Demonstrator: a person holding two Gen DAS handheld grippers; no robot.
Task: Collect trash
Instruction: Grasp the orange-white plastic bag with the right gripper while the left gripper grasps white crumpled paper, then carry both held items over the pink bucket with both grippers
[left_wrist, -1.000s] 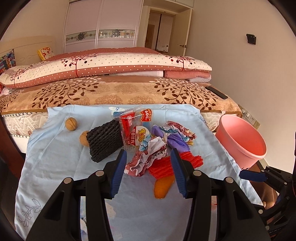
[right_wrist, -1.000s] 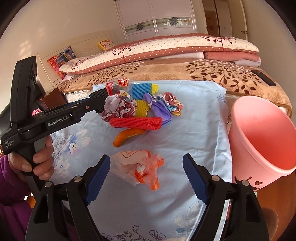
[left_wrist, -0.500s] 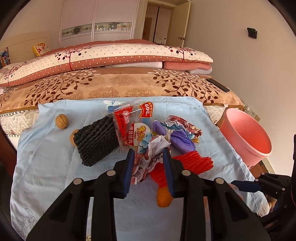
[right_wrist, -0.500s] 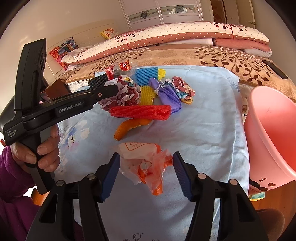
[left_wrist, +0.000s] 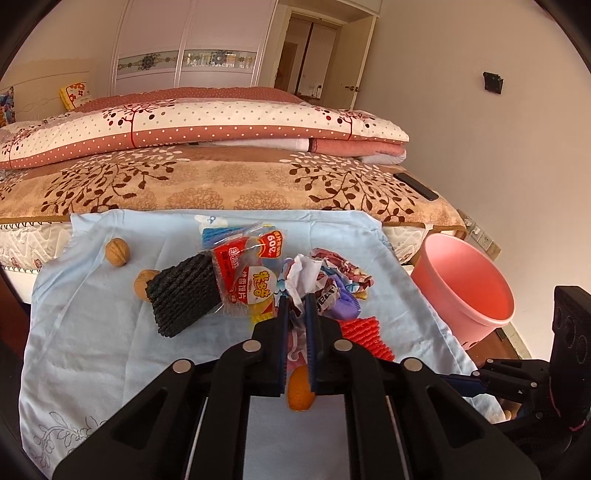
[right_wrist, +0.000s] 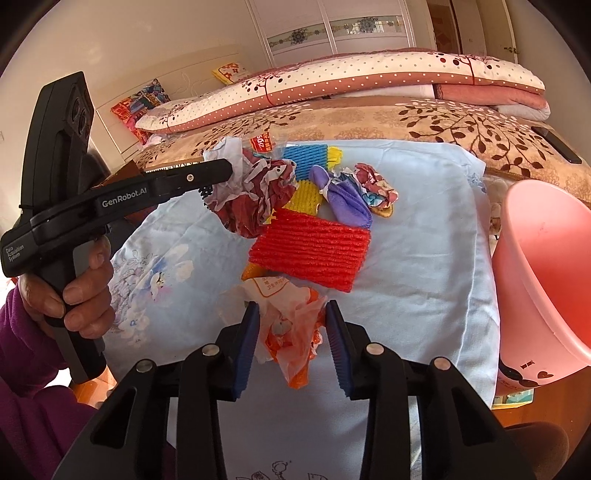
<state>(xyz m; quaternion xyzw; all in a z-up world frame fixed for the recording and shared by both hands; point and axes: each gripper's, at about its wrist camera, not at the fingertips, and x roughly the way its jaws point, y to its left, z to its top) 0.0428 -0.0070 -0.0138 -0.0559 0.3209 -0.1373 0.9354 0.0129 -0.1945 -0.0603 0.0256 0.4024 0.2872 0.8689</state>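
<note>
Bed (left_wrist: 229, 184): wide, under a tan leaf-print blanket, behind everything.
Cloth (left_wrist: 92, 332): the pale blue sheet that carries the trash, its far edge against the bed.
Bucket (right_wrist: 546, 266): pink plastic, round, off the cloth's right edge, apart from it.
Red foam net (right_wrist: 310, 251): flat ribbed sleeve at the cloth's middle, touching the orange peel (left_wrist: 300, 391) under its near edge.
Black foam net (left_wrist: 184, 295): towards the cloth's left edge, against one walnut (left_wrist: 142, 285); a second walnut (left_wrist: 117, 251) lies apart, nearer the far left corner.
My left gripper (left_wrist: 296, 306): jaws have just been closing and now pinch the crumpled red-and-white wrapper (right_wrist: 255, 195), raised off the cloth.
My right gripper (right_wrist: 290, 334): jaws have just been closing round the crumpled orange-and-white plastic bag (right_wrist: 291, 332) near the cloth's front edge; the blue pads seem to press its sides, though the loose film makes this hard to judge.
</note>
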